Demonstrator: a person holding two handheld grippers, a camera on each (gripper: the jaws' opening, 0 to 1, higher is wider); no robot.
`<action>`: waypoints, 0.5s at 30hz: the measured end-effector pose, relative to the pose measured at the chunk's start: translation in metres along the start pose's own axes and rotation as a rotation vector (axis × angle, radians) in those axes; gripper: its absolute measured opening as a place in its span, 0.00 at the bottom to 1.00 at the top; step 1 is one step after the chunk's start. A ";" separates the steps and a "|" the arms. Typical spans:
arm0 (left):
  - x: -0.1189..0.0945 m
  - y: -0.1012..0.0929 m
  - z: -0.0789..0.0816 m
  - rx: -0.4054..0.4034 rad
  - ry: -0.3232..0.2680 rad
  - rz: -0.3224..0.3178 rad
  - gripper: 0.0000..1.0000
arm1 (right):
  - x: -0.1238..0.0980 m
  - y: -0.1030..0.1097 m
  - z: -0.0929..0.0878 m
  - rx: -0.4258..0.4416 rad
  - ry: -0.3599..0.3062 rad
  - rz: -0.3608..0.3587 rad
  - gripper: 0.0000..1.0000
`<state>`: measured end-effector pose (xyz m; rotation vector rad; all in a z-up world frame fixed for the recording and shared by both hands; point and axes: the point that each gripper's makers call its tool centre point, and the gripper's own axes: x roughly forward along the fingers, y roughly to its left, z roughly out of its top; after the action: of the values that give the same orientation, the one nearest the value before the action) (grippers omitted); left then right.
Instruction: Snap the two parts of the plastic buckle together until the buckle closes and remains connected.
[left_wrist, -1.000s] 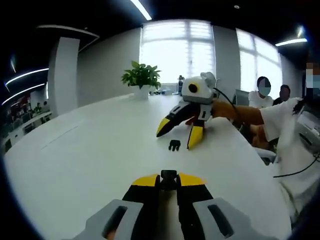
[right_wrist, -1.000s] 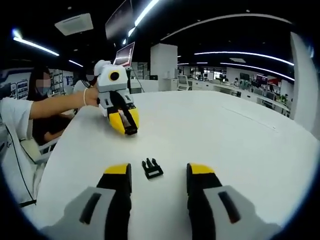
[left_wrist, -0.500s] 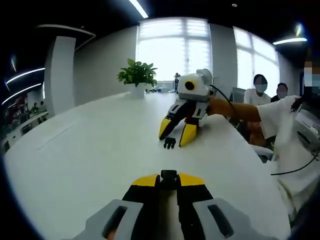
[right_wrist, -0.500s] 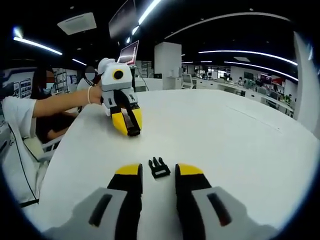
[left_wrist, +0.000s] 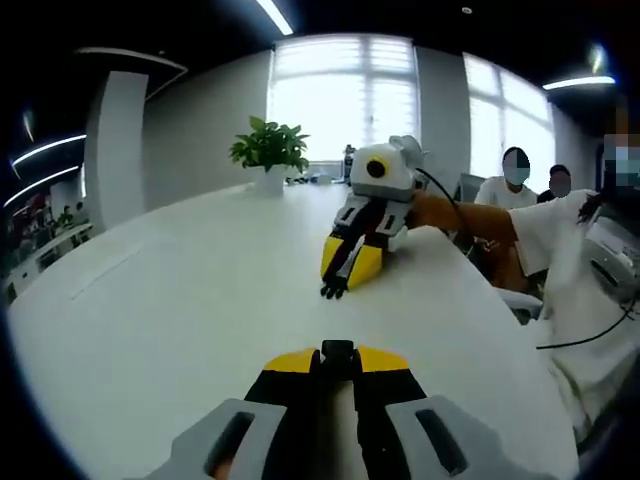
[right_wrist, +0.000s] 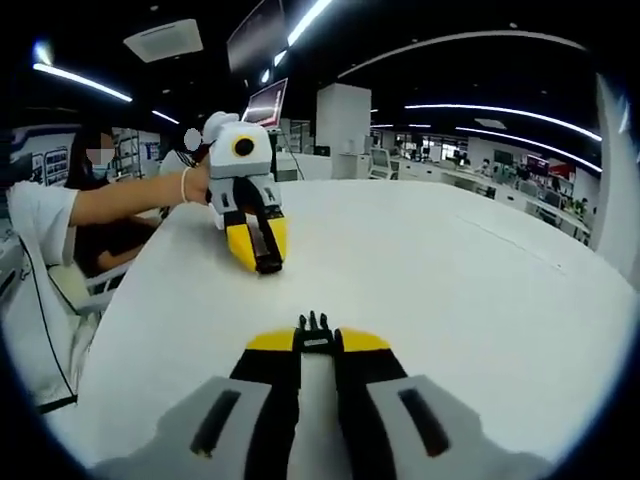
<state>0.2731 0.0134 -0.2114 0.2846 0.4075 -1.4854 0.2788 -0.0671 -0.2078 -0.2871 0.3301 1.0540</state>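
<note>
Both grippers (left_wrist: 338, 352) (right_wrist: 318, 338) apparently clamp buckle halves (left_wrist: 338, 349) (right_wrist: 316, 326).

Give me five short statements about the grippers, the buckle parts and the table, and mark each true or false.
1. The right gripper is shut on a black pronged plastic buckle part. True.
2. The left gripper is wide open. False: it is shut on a black plastic buckle piece.
3. The two pieces are snapped together. False: they are apart.
4. The white table is red. False: white.
5. A green potted plant stands on the table. True.
</note>
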 end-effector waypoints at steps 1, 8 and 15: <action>0.000 -0.001 0.000 0.001 0.000 -0.001 0.12 | 0.000 0.001 0.000 -0.001 0.000 0.002 0.12; 0.001 -0.005 0.000 0.003 0.002 -0.009 0.12 | -0.001 0.008 0.004 -0.001 -0.022 0.022 0.12; 0.002 -0.009 -0.001 0.004 0.007 -0.015 0.12 | 0.000 0.011 0.007 -0.004 -0.035 0.041 0.12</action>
<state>0.2646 0.0114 -0.2131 0.2906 0.4130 -1.5007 0.2702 -0.0595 -0.2019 -0.2658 0.3038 1.0992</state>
